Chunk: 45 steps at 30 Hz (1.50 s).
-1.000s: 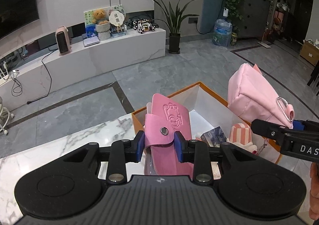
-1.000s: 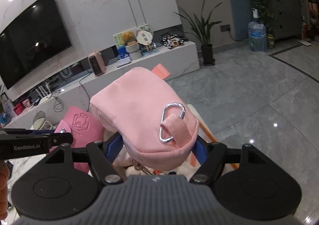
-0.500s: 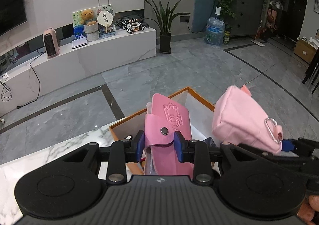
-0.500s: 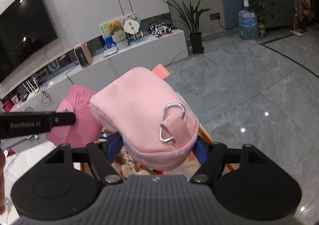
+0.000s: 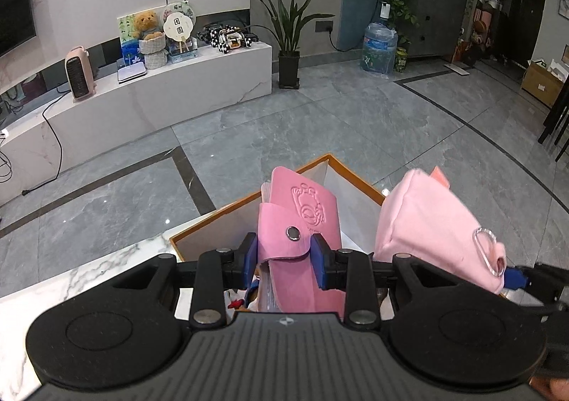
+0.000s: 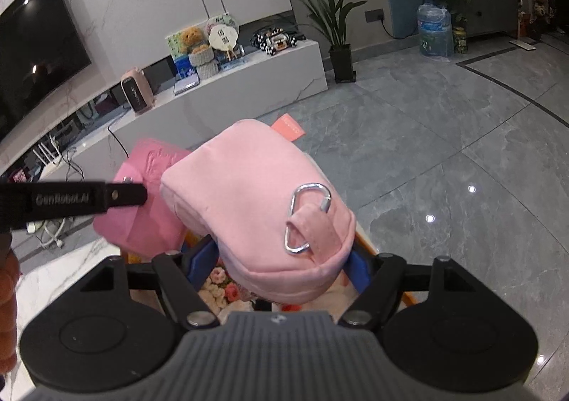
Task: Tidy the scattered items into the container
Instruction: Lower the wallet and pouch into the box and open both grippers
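Observation:
My left gripper (image 5: 283, 255) is shut on a pink leather card holder (image 5: 302, 223) with a snap button and an embossed figure. It hangs over the orange-rimmed white box (image 5: 220, 212) at the marble table's far edge. My right gripper (image 6: 282, 260) is shut on a soft pink pouch (image 6: 249, 194) with a silver carabiner (image 6: 307, 216). The pouch (image 5: 437, 226) shows at the right in the left wrist view, over the same box. In the right wrist view the card holder (image 6: 149, 223) and the left gripper's finger (image 6: 71, 201) sit to the left of the pouch.
Small items, among them a flowered one (image 6: 220, 289), lie inside the box beneath the pouch. The white marble table (image 5: 89, 269) ends just past the box, with grey floor tiles beyond. A person's hand (image 6: 9, 312) shows at the left edge.
Both grippers have moved forward and a little down with their loads. The box has slid closer and lower in both views, and the pouch has come closer beside the card holder.

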Each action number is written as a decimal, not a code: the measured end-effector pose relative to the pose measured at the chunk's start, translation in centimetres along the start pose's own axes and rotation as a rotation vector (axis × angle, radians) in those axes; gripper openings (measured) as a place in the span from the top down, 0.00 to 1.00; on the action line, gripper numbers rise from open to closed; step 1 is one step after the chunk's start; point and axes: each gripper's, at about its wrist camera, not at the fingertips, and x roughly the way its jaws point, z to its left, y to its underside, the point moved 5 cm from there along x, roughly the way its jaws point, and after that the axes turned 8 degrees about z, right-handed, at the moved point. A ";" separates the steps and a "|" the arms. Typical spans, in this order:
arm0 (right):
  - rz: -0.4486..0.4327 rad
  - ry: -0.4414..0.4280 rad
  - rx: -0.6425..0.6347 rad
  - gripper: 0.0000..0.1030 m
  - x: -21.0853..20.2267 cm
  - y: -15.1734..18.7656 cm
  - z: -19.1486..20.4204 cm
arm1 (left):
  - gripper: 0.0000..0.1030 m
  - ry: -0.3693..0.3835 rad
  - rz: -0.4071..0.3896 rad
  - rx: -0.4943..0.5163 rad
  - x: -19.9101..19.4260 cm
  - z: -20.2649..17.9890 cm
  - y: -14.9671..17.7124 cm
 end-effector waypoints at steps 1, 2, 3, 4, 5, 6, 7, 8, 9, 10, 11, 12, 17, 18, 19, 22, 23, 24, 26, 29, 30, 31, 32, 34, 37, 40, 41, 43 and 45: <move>0.003 0.003 -0.002 0.26 0.1 0.0 0.1 | 0.65 0.001 0.002 -0.001 0.2 0.0 0.0; 0.007 0.005 -0.004 0.26 0.3 0.0 0.1 | 0.65 0.002 0.004 -0.002 0.3 0.0 0.0; 0.008 0.005 -0.004 0.26 0.4 0.0 0.2 | 0.65 0.003 0.005 -0.002 0.5 0.0 0.0; 0.009 0.006 -0.005 0.26 0.5 0.0 0.2 | 0.65 0.004 0.007 -0.002 0.6 0.0 0.0; 0.011 0.007 -0.006 0.26 0.6 0.0 0.2 | 0.64 0.006 0.010 -0.001 0.7 -0.1 0.0; 0.014 0.008 -0.006 0.26 0.8 0.0 0.2 | 0.64 0.006 0.010 0.001 0.9 -0.1 -0.1; 0.016 0.009 -0.005 0.26 0.9 0.0 0.2 | 0.64 0.007 0.011 0.003 1.0 -0.1 -0.1; 0.017 0.010 -0.005 0.26 1.0 0.0 0.1 | 0.64 0.008 0.012 0.004 1.1 -0.1 -0.2; 0.019 0.012 -0.004 0.26 1.1 0.0 0.1 | 0.64 0.009 0.012 0.005 1.2 -0.1 -0.3; 0.019 0.014 -0.004 0.25 1.2 0.0 0.2 | 0.64 0.011 0.013 0.006 1.3 0.0 -0.3; 0.020 0.016 -0.004 0.25 1.2 0.0 0.2 | 0.64 0.013 0.013 0.006 1.4 0.0 -0.4; 0.022 0.018 -0.002 0.25 1.3 0.0 0.1 | 0.64 0.014 0.013 0.006 1.5 0.0 -0.4; 0.034 0.027 0.000 0.25 1.9 0.0 0.1 | 0.64 0.016 0.009 0.002 1.8 0.4 -0.5; 0.035 0.025 -0.002 0.25 1.9 0.0 0.2 | 0.64 0.016 0.009 0.001 1.8 0.5 -0.5; 0.035 0.023 -0.004 0.25 1.9 0.0 0.4 | 0.64 0.016 0.009 0.000 1.9 0.6 -0.5; 0.033 0.018 -0.014 0.19 2.1 0.1 0.8 | 0.64 0.014 0.022 0.010 2.2 0.7 -0.4; 0.038 0.027 -0.021 0.18 2.2 0.2 0.9 | 0.63 0.013 0.031 0.016 2.3 0.7 -0.3; 0.043 0.035 -0.028 0.18 2.4 0.3 1.0 | 0.63 0.011 0.037 0.020 2.4 0.7 -0.3; 0.043 0.039 -0.034 0.18 2.5 0.4 1.1 | 0.63 0.007 0.031 0.009 2.4 1.0 -0.3; 0.041 0.040 -0.030 0.17 2.5 0.3 1.1 | 0.63 0.009 0.017 -0.005 2.1 1.3 -0.5; 0.040 0.040 -0.029 0.17 2.5 0.3 1.1 | 0.63 0.008 0.014 -0.005 2.0 1.4 -0.6; 0.039 0.041 -0.028 0.17 2.5 0.3 1.1 | 0.63 0.008 0.010 -0.005 1.8 1.4 -0.6; 0.039 0.042 -0.027 0.17 2.5 0.3 1.1 | 0.63 0.007 0.006 -0.006 1.7 1.5 -0.7; 0.038 0.044 -0.026 0.17 2.6 0.4 1.1 | 0.63 0.008 0.005 -0.007 1.6 1.6 -0.7; 0.039 0.043 -0.018 0.17 2.6 0.3 1.3 | 0.63 0.008 0.010 -0.006 1.8 1.7 -0.6; 0.040 0.045 -0.016 0.16 2.7 0.3 1.4 | 0.63 0.008 0.016 -0.005 2.0 1.7 -0.4; 0.040 0.046 -0.014 0.16 2.6 0.2 1.5 | 0.63 0.009 0.018 -0.005 2.1 1.7 -0.4; 0.044 0.041 -0.011 0.15 2.7 0.3 1.6 | 0.63 0.009 0.020 -0.004 2.1 1.8 -0.3; 0.051 0.031 -0.007 0.11 2.8 0.3 1.8 | 0.63 0.010 0.021 -0.005 2.2 1.9 -0.3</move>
